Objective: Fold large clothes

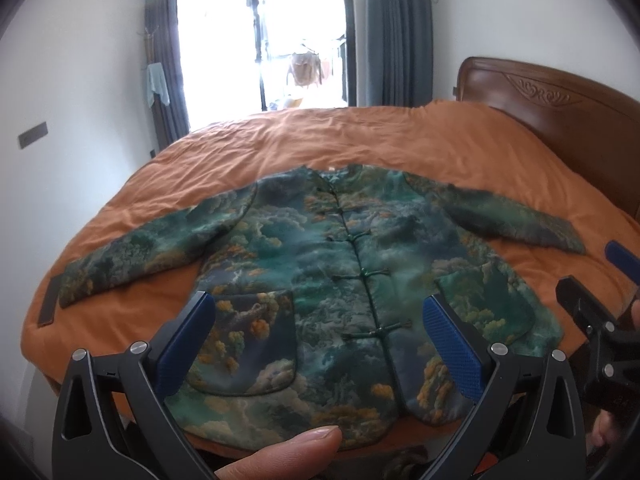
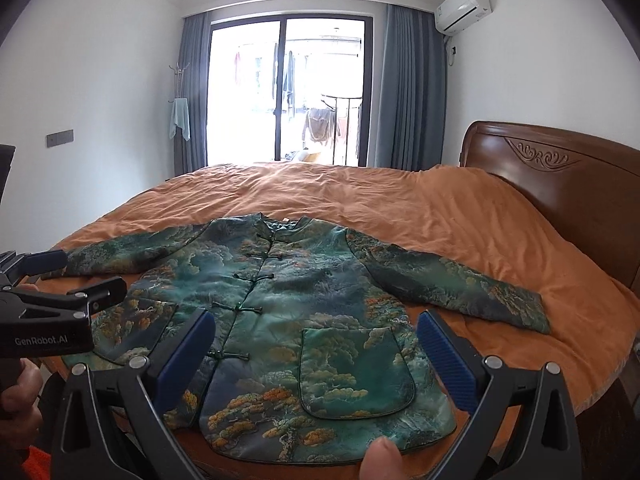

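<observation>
The left gripper (image 1: 320, 316) and right gripper (image 2: 316, 334) hover with fingers spread wide, holding nothing. "GenRobot.AI" is printed on the left gripper's body, at 9 o'clock in the right view. Ahead at 12 o'clock, the green frog-buttoned jacket (image 2: 288, 312) lies flat, sleeves outspread, on the orange bedspread (image 2: 420, 208).

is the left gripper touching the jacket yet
Cannot tell: in the left wrist view the open left gripper overlaps the jacket, neither contact nor gap shown.

Readable text: one brand only

"GenRobot.AI", white on black body of left gripper (image 2: 46, 280), near left in right-wrist view. AC unit (image 2: 464, 8) label too small to read.
</observation>
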The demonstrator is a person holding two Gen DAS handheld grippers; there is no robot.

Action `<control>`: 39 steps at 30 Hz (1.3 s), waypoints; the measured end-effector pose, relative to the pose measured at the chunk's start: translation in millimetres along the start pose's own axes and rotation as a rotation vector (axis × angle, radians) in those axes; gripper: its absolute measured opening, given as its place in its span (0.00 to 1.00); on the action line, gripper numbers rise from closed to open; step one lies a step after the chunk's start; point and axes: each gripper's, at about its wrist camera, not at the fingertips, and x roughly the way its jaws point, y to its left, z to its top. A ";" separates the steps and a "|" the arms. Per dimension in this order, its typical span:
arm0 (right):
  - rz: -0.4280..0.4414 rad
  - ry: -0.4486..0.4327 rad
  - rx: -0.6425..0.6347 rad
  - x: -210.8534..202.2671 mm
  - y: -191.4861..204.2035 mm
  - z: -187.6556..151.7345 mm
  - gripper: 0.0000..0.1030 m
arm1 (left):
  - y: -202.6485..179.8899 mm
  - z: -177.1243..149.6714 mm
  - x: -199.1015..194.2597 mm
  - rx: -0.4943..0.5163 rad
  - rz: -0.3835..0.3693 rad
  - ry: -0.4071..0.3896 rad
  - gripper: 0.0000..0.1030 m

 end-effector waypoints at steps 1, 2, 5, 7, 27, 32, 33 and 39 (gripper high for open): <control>0.001 -0.001 -0.007 0.1 1.4 0.4 1.00 | 0.0 -0.1 1.0 0.000 -0.001 0.009 1.00; 0.004 0.001 -0.010 0.8 2.5 0.2 1.00 | 0.7 0.1 2.4 -0.005 -0.005 0.018 1.00; 0.018 0.018 -0.013 4.2 5.6 -2.3 1.00 | 4.2 0.5 4.3 -0.025 -0.029 0.042 1.00; 0.019 0.026 -0.015 5.6 6.3 -3.9 1.00 | 5.2 0.5 4.7 -0.022 -0.030 0.046 1.00; -0.018 0.143 0.066 23.8 -10.0 0.5 1.00 | 12.6 -4.3 17.8 -0.010 0.082 0.145 1.00; -0.025 0.180 0.043 25.3 -5.1 -7.9 1.00 | 17.1 -9.3 20.7 -0.024 0.093 0.166 1.00; -0.029 0.185 0.037 26.3 -4.2 -8.3 1.00 | 18.0 -10.0 21.2 -0.029 0.090 0.169 1.00; -0.023 0.202 0.040 28.5 -0.2 -8.8 1.00 | 22.0 -12.2 22.9 -0.044 0.097 0.191 1.00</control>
